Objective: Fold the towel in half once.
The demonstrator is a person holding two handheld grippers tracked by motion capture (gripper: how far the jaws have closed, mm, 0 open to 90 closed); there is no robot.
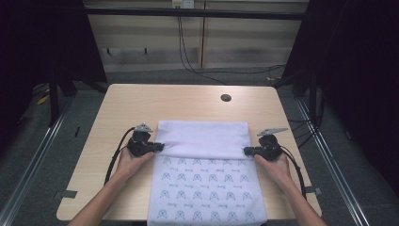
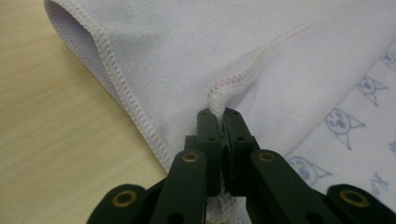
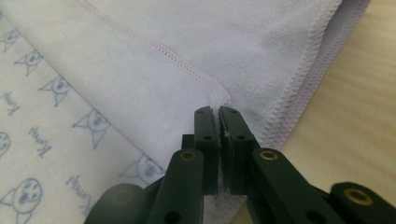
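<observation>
1. So far, the cloth [image 1: 205, 188] lies on the table [image 1: 131, 103], near end hanging off the front edge, far part folded back over the printed side.
2. Left gripper [image 1: 159, 147] and right gripper [image 1: 247, 150] each pinch a corner of that folded hem, jaws clamped tight.
3. Judging by this, 1 fold is underway; further folds remain.

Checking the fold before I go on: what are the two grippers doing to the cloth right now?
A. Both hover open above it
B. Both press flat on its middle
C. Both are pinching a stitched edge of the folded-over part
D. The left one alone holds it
C: the left gripper and the right gripper each have their jaws shut on the hem of the cloth, one at each side of the folded-over part.
</observation>
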